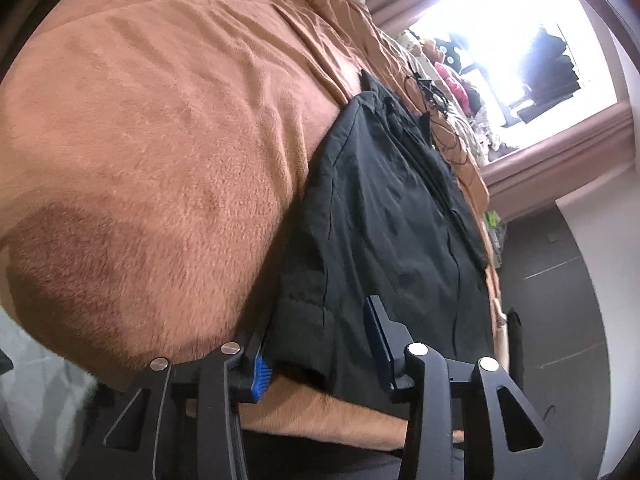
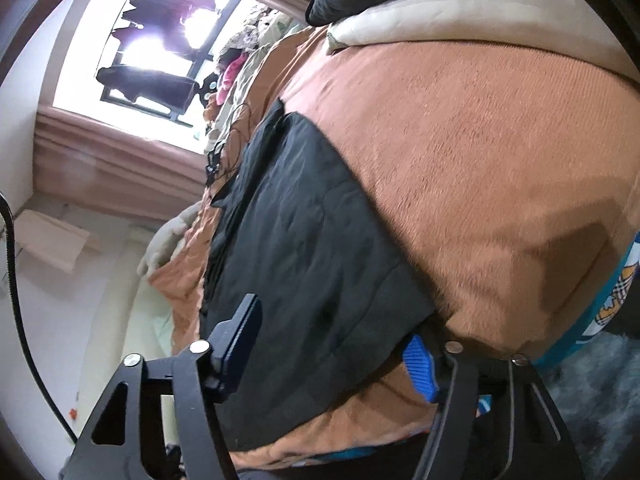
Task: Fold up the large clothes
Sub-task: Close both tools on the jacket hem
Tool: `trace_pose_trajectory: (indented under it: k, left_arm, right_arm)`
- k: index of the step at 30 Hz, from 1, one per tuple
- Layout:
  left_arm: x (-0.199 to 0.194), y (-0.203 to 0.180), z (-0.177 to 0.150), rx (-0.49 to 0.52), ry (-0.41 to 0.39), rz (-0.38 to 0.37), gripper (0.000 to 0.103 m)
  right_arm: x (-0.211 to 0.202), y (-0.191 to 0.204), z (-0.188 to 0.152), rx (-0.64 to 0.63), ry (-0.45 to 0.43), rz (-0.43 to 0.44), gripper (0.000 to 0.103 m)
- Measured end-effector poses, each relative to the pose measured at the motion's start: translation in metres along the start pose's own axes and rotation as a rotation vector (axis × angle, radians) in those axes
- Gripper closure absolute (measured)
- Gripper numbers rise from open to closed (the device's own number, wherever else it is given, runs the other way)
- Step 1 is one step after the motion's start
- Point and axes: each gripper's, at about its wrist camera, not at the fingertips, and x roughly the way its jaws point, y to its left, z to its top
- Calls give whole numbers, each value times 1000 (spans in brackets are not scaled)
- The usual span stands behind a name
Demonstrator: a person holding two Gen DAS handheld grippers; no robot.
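A large black garment (image 1: 380,216) lies spread flat on a brown fleece blanket (image 1: 160,140) over a bed. The view is rolled sideways. My left gripper (image 1: 316,340) is open, its blue-padded fingers astride the garment's near hem corner. In the right wrist view the same black garment (image 2: 304,240) lies on the brown blanket (image 2: 480,152). My right gripper (image 2: 336,332) is open, its fingers standing either side of the garment's near edge, one finger tucked at the edge by the blanket.
A bright window (image 1: 500,52) with pink curtains (image 2: 112,160) stands beyond the bed. Cables (image 1: 432,112) and a pile of clothes (image 1: 452,80) lie at the far side of the bed. A pale pillow (image 2: 460,16) lies by the blanket. Dark floor (image 1: 560,280) runs beside the bed.
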Motion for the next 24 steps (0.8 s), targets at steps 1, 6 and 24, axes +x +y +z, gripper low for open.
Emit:
trace_pose_trajectory:
  k: [1, 6, 24]
  left_arm:
    - [2, -1, 2, 6, -5, 12, 63]
    - [11, -2, 8, -2, -26, 46, 73]
    - [-32, -23, 7, 4, -144, 62, 98]
  right_arm:
    - [2, 0, 2, -1, -7, -9, 41]
    - [12, 3, 10, -13, -34, -70, 57]
    - [-27, 32, 13, -12, -157, -14, 100]
